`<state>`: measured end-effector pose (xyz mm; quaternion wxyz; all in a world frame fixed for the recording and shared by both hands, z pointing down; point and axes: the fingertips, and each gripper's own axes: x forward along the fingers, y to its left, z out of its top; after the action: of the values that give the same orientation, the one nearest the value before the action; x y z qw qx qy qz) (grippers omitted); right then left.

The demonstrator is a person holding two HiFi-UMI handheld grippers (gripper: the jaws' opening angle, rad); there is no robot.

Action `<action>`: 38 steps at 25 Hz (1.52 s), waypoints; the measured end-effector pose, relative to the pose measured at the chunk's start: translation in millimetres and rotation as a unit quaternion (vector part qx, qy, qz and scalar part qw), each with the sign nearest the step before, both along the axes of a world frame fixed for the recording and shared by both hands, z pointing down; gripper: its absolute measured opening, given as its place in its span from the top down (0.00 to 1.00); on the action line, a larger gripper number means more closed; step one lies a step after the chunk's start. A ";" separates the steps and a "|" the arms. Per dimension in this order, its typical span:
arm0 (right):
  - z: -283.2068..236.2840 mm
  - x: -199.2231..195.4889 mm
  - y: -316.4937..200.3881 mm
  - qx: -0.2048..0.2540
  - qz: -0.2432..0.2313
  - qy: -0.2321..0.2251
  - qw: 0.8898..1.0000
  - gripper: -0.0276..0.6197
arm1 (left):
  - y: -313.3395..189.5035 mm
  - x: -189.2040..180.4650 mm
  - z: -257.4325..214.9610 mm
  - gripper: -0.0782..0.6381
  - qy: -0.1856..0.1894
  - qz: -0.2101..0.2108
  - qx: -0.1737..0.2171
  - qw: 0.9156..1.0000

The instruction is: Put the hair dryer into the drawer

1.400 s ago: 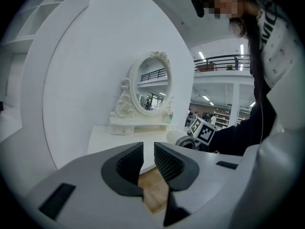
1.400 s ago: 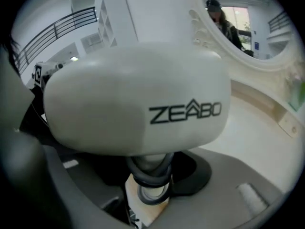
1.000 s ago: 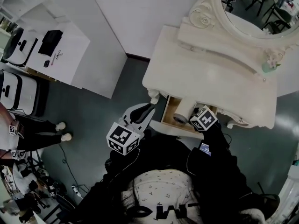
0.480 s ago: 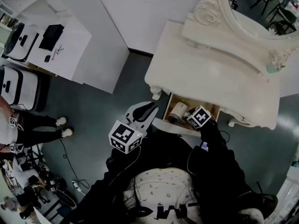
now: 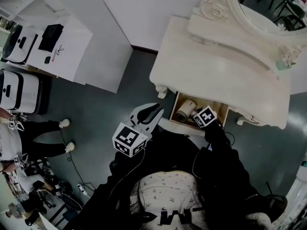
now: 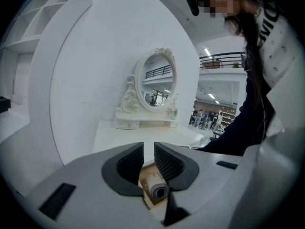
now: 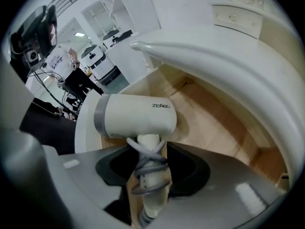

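1. One item is in hand: the right gripper is clenched on the cord-wrapped handle of the white, barrel-bodied plastic hair dryer.
2. The hair dryer hangs within the open, wood-lined drawer beneath the white counter; whether it touches the drawer floor cannot be confirmed.
3. The left gripper is idle, with its jaws slightly parted and empty.
4. Judged outstanding: set the dryer down, release it, withdraw.

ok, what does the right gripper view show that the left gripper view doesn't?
Right gripper view only: the right gripper shut on the cord-wrapped handle of the white hair dryer, and the brand print on its barrel. Left gripper view only: the full oval mirror in an ornate white frame, and the empty left gripper, jaws slightly apart. Both: the hair dryer and the open wooden drawer.
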<state>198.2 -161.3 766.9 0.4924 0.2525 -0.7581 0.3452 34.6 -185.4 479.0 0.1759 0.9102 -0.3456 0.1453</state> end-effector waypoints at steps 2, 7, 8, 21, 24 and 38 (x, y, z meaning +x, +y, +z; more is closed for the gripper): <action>2.7 0.3 -1.9 0.003 0.008 0.004 1.000 0.65 | 0.3 -1.8 0.6 0.82 0.000 -0.001 0.000 1.000; 0.2 -1.6 -13.3 0.016 0.041 0.003 0.999 0.65 | 3.1 -6.7 1.9 0.82 -0.002 -0.002 -0.004 1.000; -0.9 -1.9 -16.2 0.019 0.046 0.003 0.999 0.65 | 3.9 -8.1 2.3 0.82 -0.002 -0.002 -0.005 1.000; 12.3 27.4 -52.8 0.070 0.162 0.071 0.982 0.64 | 10.1 -29.0 2.8 0.82 -0.009 -0.011 -0.009 1.000; 20.4 28.0 -46.6 0.068 0.160 0.088 0.981 0.63 | 10.9 -34.3 2.1 0.82 -0.009 -0.012 -0.008 1.000; -8.6 27.3 -39.2 0.093 0.139 0.087 0.982 0.57 | 12.9 -46.0 -0.5 0.82 -0.002 0.010 -0.004 1.000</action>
<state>225.5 -200.5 758.3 0.4779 0.4294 -0.6988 0.3146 -11.4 -172.4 478.5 0.1778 0.9126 -0.3362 0.1501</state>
